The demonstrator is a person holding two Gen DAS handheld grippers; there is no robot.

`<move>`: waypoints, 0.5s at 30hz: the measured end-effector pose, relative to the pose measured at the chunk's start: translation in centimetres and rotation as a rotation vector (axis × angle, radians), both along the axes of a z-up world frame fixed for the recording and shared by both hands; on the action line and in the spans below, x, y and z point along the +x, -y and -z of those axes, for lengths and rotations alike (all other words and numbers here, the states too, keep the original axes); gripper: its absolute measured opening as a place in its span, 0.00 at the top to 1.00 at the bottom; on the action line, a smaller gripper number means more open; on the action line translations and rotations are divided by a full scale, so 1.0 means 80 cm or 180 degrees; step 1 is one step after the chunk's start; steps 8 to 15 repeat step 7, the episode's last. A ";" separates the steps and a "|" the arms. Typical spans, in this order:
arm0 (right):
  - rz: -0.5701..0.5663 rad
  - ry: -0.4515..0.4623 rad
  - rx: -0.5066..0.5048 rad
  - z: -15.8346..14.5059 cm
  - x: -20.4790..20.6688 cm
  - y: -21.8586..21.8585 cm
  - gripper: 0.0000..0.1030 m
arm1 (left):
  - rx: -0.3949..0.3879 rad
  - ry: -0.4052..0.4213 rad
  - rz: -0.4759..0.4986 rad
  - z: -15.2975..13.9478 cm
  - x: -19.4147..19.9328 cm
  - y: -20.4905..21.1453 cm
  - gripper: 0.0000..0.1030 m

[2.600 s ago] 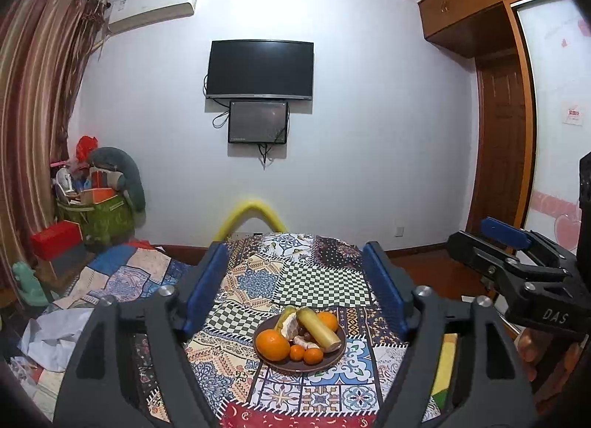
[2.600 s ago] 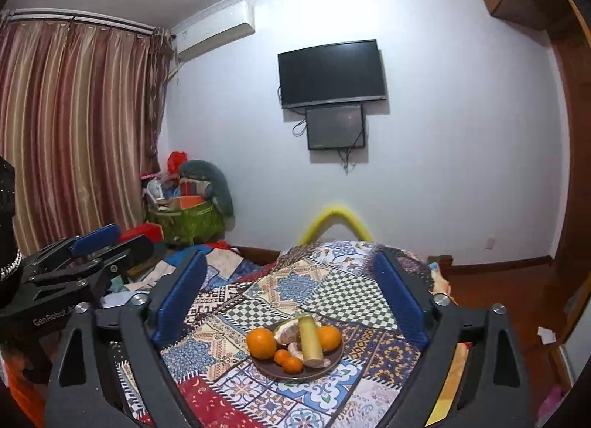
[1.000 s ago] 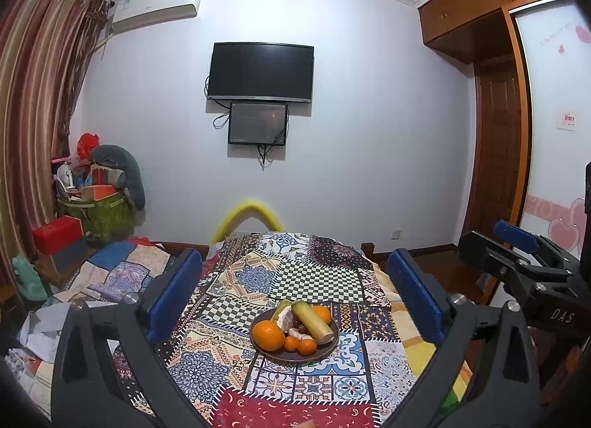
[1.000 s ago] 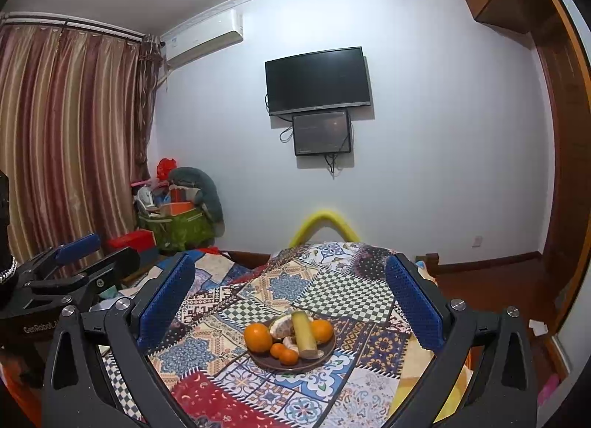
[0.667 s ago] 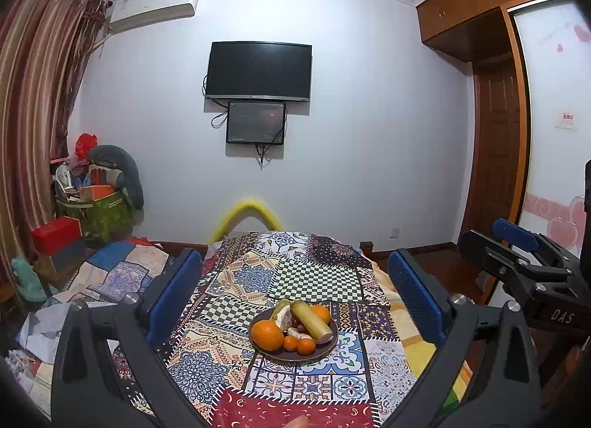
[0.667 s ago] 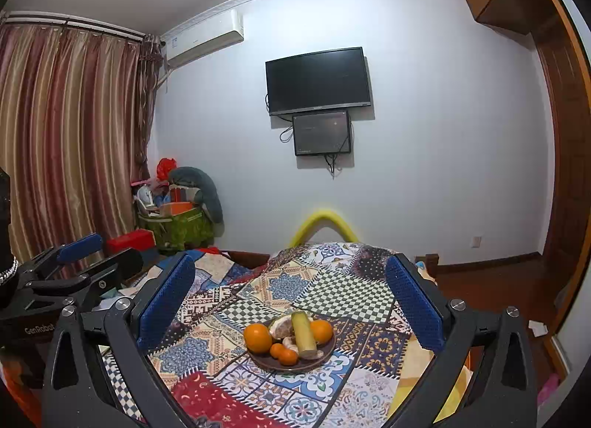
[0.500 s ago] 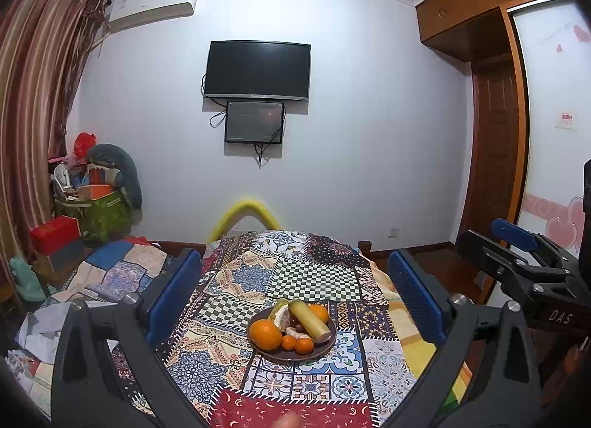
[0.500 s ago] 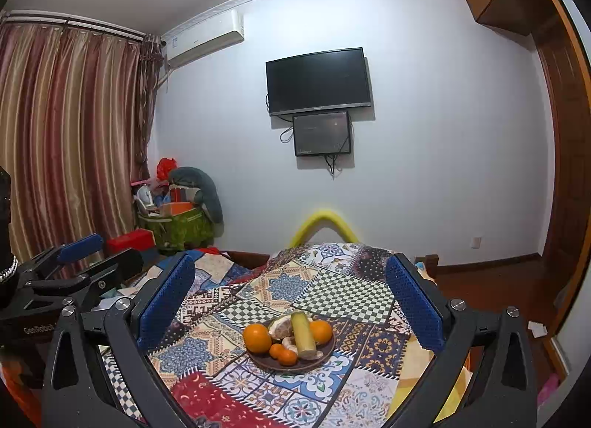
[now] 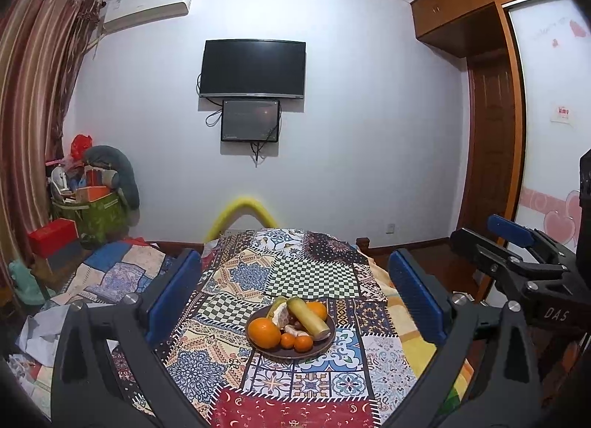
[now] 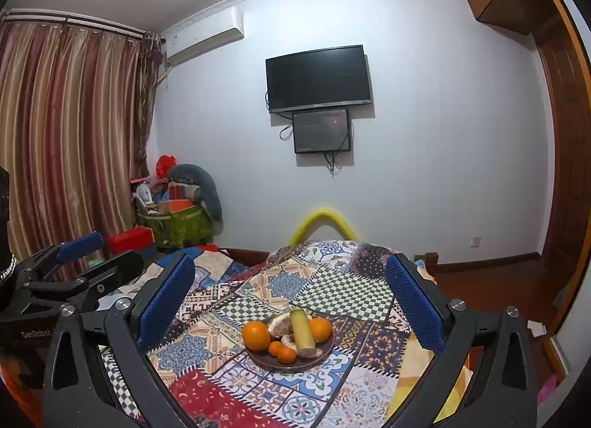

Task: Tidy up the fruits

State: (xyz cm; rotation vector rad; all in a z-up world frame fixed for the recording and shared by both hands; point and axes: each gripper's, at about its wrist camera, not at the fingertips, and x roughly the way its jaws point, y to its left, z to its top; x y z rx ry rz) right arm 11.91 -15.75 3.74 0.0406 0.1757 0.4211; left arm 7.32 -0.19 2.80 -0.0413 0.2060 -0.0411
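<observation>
A dark round plate (image 9: 325, 348) sits mid-table with a big orange (image 9: 263, 332), a second orange (image 9: 317, 310), small tangerines (image 9: 295, 342), a yellow-green stalk piece (image 9: 308, 319) and a peeled pomelo piece (image 9: 282, 317). The plate also shows in the right wrist view (image 10: 314, 359). My left gripper (image 9: 295, 295) is open and empty, held above and short of the plate. My right gripper (image 10: 290, 296) is open and empty, likewise short of the plate. The right gripper shows in the left wrist view (image 9: 517, 265); the left gripper shows in the right wrist view (image 10: 70, 272).
The table has a patchwork cloth (image 9: 303, 272). A yellow curved chair back (image 9: 242, 213) stands at its far end. A bed with quilts (image 9: 110, 272) lies at left, with a green basket of clutter (image 9: 92, 213) behind. A wooden door (image 9: 491, 169) is at right.
Since 2.6 s ago both grippers' jaws have opened wider and both have drawn back a little from the plate. Over the last second almost nothing has moved.
</observation>
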 end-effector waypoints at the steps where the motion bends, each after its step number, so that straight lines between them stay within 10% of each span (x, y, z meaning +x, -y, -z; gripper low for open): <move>1: 0.0001 0.0000 -0.0001 0.000 0.000 0.000 0.00 | -0.0007 0.0000 0.0004 0.000 0.000 0.000 0.01; 15: -0.0002 -0.0012 0.0003 0.001 0.002 0.000 0.00 | -0.0016 -0.0025 0.0018 0.002 0.002 -0.001 0.01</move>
